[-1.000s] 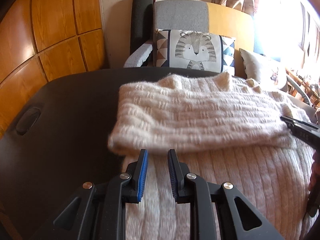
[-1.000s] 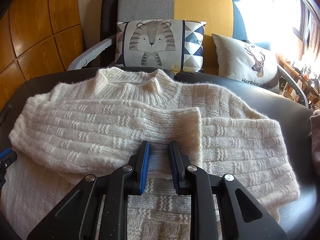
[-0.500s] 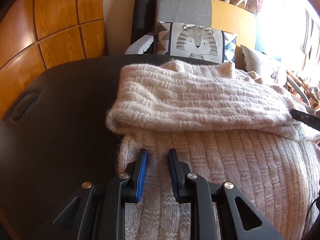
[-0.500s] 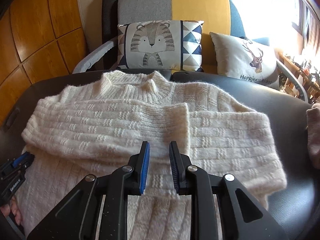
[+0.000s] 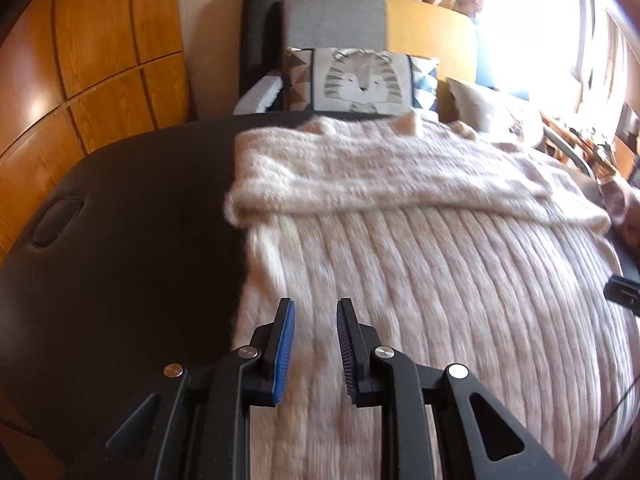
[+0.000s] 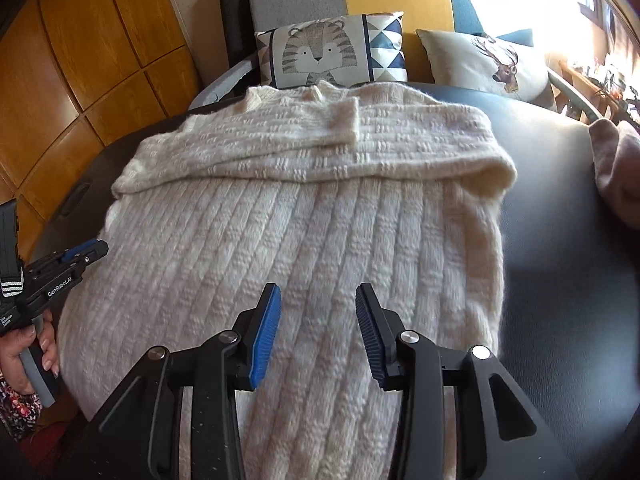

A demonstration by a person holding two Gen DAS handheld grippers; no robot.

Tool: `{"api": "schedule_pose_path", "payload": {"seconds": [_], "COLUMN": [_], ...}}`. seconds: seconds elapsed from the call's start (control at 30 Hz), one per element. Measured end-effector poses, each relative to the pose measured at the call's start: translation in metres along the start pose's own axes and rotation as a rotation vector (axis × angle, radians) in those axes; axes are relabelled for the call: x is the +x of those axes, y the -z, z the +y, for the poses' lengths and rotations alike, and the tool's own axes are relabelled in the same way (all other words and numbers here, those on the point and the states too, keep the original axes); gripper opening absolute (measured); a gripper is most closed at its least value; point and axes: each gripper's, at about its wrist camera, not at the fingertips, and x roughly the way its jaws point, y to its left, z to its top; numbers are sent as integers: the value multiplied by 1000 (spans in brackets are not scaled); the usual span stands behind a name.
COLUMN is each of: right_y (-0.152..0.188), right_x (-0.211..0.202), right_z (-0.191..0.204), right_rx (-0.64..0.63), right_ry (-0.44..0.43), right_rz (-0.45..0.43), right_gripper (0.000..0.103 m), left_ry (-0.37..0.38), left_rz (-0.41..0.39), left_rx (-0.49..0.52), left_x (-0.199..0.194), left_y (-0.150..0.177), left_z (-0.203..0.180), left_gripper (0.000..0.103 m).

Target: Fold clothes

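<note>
A cream knitted sweater (image 5: 420, 260) (image 6: 320, 208) lies flat on the dark padded table (image 5: 120, 240), neck at the far end. Both sleeves are folded across its chest. My left gripper (image 5: 315, 304) hovers over the lower body near the sweater's left edge, open by a narrow gap, nothing between its blue pads. It also shows in the right wrist view as the left gripper (image 6: 90, 250), held by a hand (image 6: 24, 352). My right gripper (image 6: 318, 292) is above the middle of the lower body; its jaws are opening and nothing is between them.
A pink garment (image 6: 616, 168) lies on the table's right side. Behind the table stands an armchair with a tiger cushion (image 6: 320, 52) and a deer cushion (image 6: 488, 60). Wood panelling (image 5: 100, 60) runs along the left. An oval hole (image 5: 58, 222) is in the table's left part.
Both grippers have drawn back from the folded sleeves toward the near hem, the right one farther. The right jaws have widened. The sweater has not moved.
</note>
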Motion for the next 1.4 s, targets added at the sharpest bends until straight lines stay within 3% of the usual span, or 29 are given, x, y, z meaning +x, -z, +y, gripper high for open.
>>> {"api": "schedule_pose_path", "payload": {"seconds": [0.1, 0.2, 0.27, 0.3, 0.47, 0.63, 0.83, 1.0, 1.23, 1.4], "right_y": [16, 25, 26, 25, 25, 37, 68, 86, 104, 114], "right_x": [-1, -1, -2, -2, -16, -71, -144, -144, -98, -82], "right_z": [-1, -11, -19, -24, -28, -43, -80, -90, -66, -61], "right_rx": [-48, -109, -100, -85, -55, 58, 38, 36, 23, 25], "right_ry": [58, 133, 142, 138, 74, -58, 53, -6, -64, -110], "right_rz": [16, -3, -18, -24, -28, -123, -198, -90, 20, 51], "right_gripper": [42, 42, 58, 60, 62, 62, 62, 62, 62, 62], "left_ry": [-33, -74, -83, -84, -51, -10, -54, 57, 110, 214], "left_rz": [-8, -81, -117, -130, -94, -78, -110, -35, -8, 2], "left_rx": [90, 197, 231, 240, 192, 59, -1, -82, 18, -34], "left_x": [-8, -12, -10, -10, -15, -40, -78, -82, -75, -78], "left_y": [21, 42, 50, 52, 46, 47, 68, 84, 101, 107], "left_z": [-8, -10, -8, -7, -1, 28, 68, 89, 69, 81], "left_gripper": [21, 22, 28, 28, 28, 28, 28, 28, 28, 28]}}
